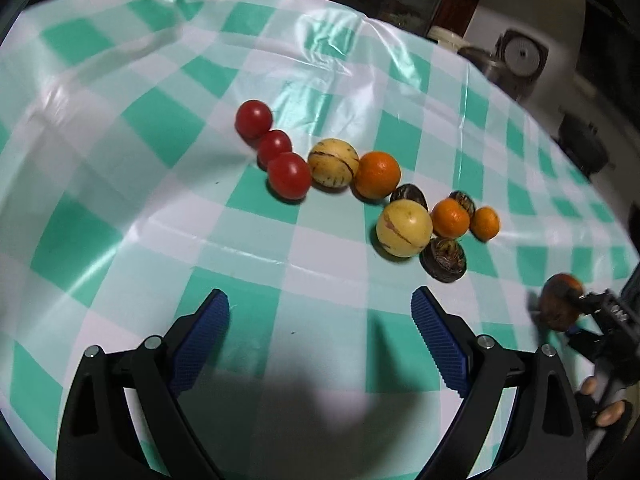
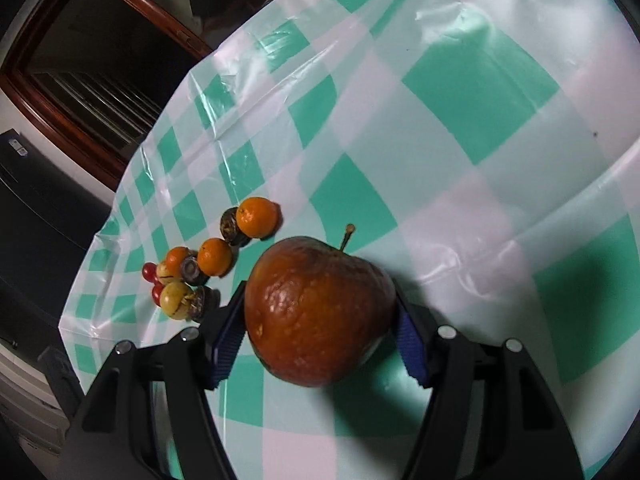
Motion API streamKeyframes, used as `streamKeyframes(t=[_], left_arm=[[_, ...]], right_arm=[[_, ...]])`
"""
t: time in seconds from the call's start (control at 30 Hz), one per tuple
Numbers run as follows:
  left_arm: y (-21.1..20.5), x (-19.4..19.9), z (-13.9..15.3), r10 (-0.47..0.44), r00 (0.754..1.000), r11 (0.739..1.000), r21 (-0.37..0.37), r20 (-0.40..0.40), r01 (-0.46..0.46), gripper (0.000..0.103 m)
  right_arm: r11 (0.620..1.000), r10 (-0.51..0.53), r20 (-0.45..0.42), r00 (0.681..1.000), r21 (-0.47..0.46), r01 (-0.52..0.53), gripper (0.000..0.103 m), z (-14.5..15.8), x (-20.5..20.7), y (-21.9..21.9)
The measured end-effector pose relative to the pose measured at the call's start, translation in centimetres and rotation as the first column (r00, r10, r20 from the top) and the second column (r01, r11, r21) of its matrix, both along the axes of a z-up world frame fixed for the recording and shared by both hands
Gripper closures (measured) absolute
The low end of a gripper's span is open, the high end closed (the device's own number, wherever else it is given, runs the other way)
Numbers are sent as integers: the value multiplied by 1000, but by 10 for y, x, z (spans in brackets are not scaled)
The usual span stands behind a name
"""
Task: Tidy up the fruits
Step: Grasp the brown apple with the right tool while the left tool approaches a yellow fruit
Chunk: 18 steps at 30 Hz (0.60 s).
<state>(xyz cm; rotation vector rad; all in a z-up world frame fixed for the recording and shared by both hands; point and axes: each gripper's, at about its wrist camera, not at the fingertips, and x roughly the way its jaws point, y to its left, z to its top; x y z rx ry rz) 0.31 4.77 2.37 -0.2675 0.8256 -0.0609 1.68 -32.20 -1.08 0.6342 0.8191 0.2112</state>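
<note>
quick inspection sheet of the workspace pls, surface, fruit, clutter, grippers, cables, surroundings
surface: table under a green-and-white checked plastic cloth, wrinkled.
job's things: three red tomatoes, two yellow striped fruits, three oranges, three dark brown fruits clustered together; brown apple apart from them.
clutter: nothing seen.
grippers: left gripper open, holding nothing; right gripper shut on the apple.
cables: nothing seen.
surroundings: dark wooden frame beyond the table; dim room.
</note>
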Motion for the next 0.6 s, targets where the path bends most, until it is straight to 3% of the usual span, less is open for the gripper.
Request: streamKeyframes(t=[0.27, 0.5, 0.6], left_arm=[[-47, 37, -8, -85, 993, 974, 202, -80, 100, 22], [-74, 65, -15, -155, 981, 946, 268, -118, 181, 34], [-73, 72, -16, -157, 981, 947, 264, -117, 183, 36]], right_arm=[[991, 62, 55, 997, -126, -55, 36, 14, -2, 26], [992, 56, 54, 997, -120, -49, 36, 14, -3, 25], [991, 55, 53, 997, -123, -48, 36, 13, -3, 26]])
